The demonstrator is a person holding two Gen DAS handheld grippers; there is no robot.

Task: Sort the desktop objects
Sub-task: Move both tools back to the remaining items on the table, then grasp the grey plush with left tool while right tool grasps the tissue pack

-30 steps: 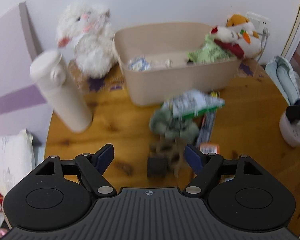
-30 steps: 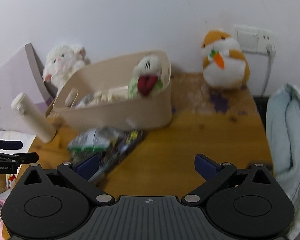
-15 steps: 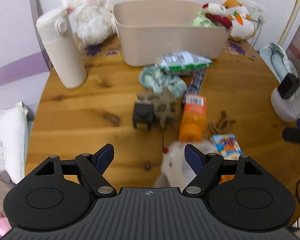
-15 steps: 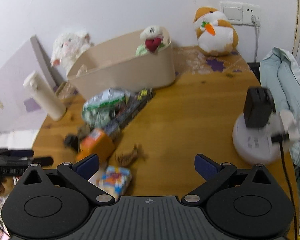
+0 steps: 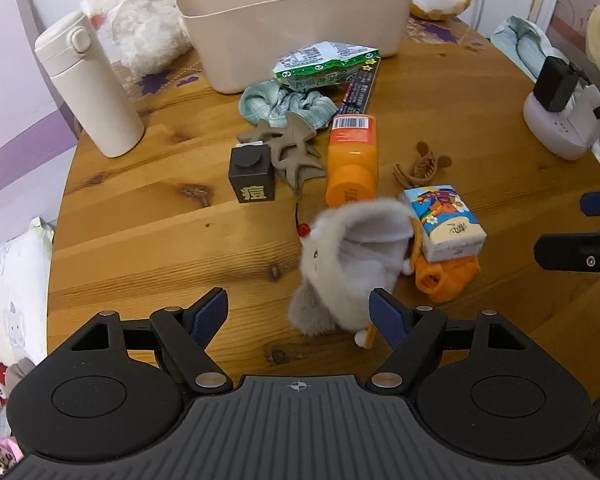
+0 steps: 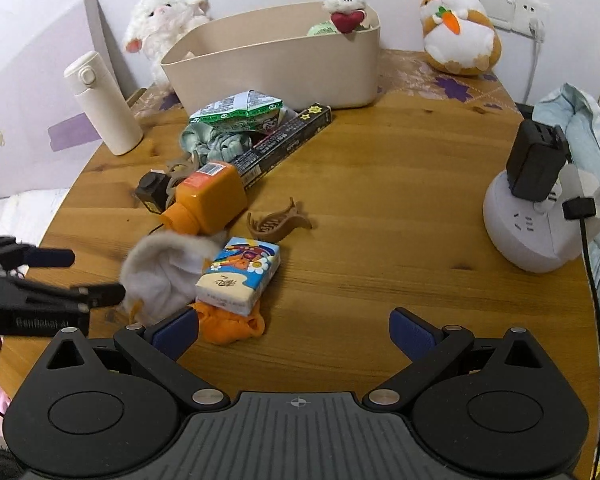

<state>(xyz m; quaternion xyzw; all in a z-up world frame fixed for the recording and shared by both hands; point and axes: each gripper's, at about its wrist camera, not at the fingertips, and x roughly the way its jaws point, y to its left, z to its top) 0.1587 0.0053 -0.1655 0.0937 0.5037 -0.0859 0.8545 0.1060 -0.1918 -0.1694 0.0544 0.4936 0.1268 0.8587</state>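
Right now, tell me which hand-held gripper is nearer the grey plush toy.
Left. The left hand-held gripper has the grey plush toy just ahead, near its right-side finger. The right hand-held gripper sits farther off to the toy's right.

Tissue pack (image 6: 239, 276) atop sock (image 6: 232, 326)

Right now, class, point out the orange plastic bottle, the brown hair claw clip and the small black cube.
orange plastic bottle (image 5: 352, 160): left wrist view, its body.
brown hair claw clip (image 6: 278, 220): right wrist view, its curved teeth.
small black cube (image 5: 252, 174): left wrist view, its top edge.
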